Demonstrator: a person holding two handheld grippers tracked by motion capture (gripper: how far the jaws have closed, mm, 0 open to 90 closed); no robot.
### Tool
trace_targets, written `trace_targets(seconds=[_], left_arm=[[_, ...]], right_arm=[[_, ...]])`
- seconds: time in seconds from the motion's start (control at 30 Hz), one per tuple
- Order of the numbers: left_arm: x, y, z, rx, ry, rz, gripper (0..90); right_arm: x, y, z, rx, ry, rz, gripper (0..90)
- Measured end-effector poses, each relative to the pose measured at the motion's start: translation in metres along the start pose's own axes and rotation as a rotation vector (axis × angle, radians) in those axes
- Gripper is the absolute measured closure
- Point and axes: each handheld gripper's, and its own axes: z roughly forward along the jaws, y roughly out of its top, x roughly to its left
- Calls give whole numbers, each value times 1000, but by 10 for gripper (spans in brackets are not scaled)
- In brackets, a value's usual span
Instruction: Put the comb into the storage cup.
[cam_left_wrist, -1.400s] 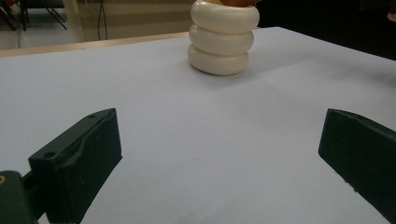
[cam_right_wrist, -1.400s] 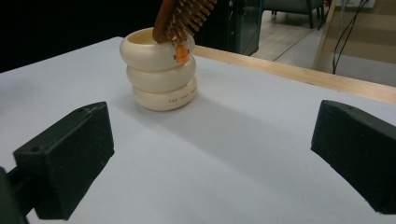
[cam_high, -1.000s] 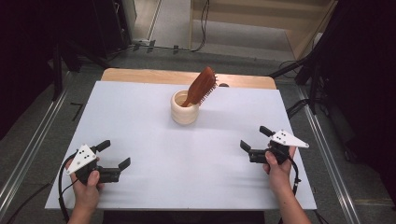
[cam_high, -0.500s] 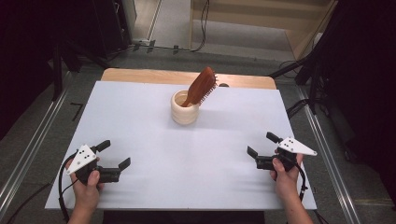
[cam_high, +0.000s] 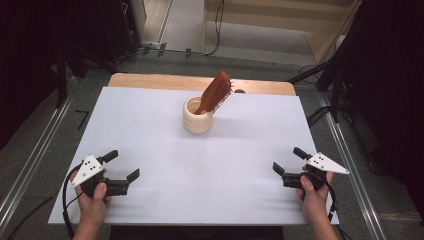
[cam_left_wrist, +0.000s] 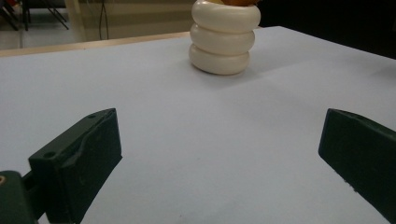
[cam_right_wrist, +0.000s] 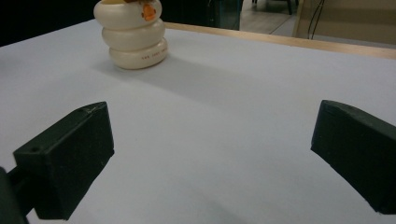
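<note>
Two grippers rest low on the white table (cam_high: 150, 130), both with jaws spread wide and holding nothing: the left gripper (cam_high: 122, 166) at seven o'clock, the right gripper (cam_high: 289, 161) at four o'clock. Well apart from both, at twelve o'clock, a cream cup (cam_high: 197, 116) holds a wooden hairbrush (cam_high: 216, 92) leaning rightward.

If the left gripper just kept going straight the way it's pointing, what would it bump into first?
Probably the cream ringed cup. The left gripper has its fingers wide open over bare white table, and the cup sits just right of centre ahead, so it might slip past.
</note>
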Motion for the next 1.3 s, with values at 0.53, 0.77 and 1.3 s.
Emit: trace_targets(seconds=[0.53, 0.77, 1.3], left_arm=[[0, 0, 0, 7, 2, 8, 0], [0, 0, 0, 7, 3, 7, 0], [0, 0, 0, 9, 5, 8, 0]], right_arm=[[-15, -17, -33, 1, -8, 30, 0], [-19, -25, -43, 3, -12, 32, 0], [-27, -33, -60, 11, -53, 25, 0]])
